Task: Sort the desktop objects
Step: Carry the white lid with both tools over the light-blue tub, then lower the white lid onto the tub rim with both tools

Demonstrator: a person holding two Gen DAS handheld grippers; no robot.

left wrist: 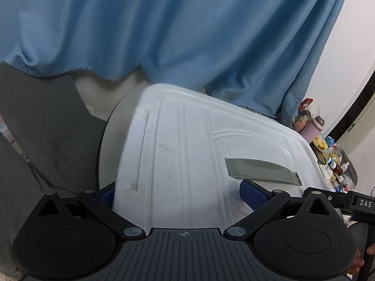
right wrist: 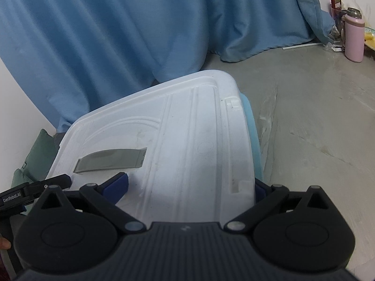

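Both grippers are at the near end of a white storage lid [left wrist: 187, 145], which covers a pale blue bin [right wrist: 254, 138] standing on the grey floor [right wrist: 316, 117].

The left gripper [left wrist: 179, 193] has its blue pads spread wide across the lid's near left portion. One pad sits past the lid's left edge and the other rests on top, just beside the grey handle recess [left wrist: 260, 167]. Whether it is truly gripping the lid I cannot tell; it looks splayed over it, not clamped. The right gripper [right wrist: 189, 183] mirrors this on the lid's right portion, jaws equally wide. One pad is on the lid surface near the recess and the other is mostly hidden past the lid's right edge.

As for progress, little appears sorted. The loose items, small bottles and packets [left wrist: 332, 161], sit in a cluttered heap to the right of the lid, well apart from it. A pink flask [right wrist: 354, 38] stands beyond the lid, against the blue curtain [right wrist: 117, 35]. With the lid on, I would judge the bin is either about to be opened or has just been closed; the contents are hidden.

Readable writing: "DAS" on the neighbouring gripper's body in the left view, and "GenRobot.AI" on the one seen in the right view. The lid itself carries no legible label.
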